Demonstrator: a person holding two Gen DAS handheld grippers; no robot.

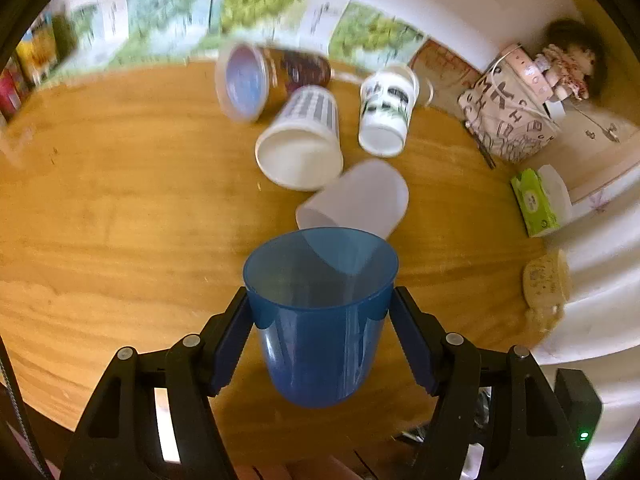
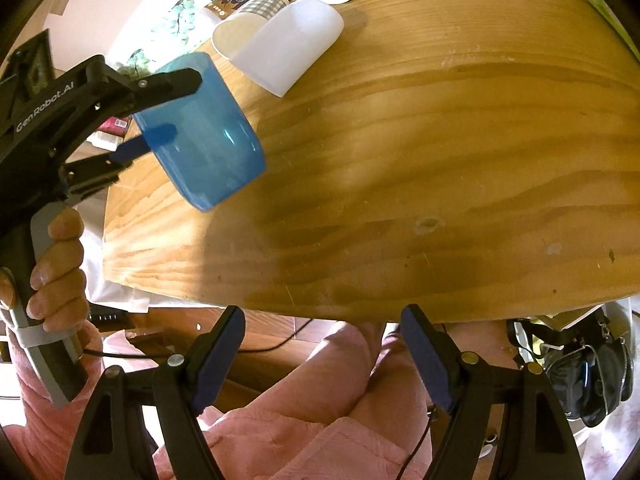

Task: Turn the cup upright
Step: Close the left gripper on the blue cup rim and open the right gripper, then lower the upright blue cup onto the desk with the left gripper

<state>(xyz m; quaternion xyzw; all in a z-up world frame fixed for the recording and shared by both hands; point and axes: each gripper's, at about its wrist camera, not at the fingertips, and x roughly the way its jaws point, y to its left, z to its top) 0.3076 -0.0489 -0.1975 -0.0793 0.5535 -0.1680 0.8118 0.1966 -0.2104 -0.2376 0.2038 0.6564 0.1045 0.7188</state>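
Observation:
My left gripper [image 1: 320,312] is shut on a translucent blue cup [image 1: 320,320] and holds it by the rim above the wooden table [image 1: 120,208], mouth facing away from the camera. In the right wrist view the blue cup [image 2: 204,136] hangs tilted in the left gripper [image 2: 176,104] above the table's left part, base down toward the wood. My right gripper [image 2: 322,336] is open and empty at the table's near edge, above a lap in pink cloth.
Several cups lie on their sides at the back of the table: a frosted white one [image 1: 356,200], a checked paper one [image 1: 300,140], a white printed one [image 1: 386,112] and a brown one [image 1: 264,80]. A patterned bag [image 1: 508,120] and green tissue pack [image 1: 536,204] are at right.

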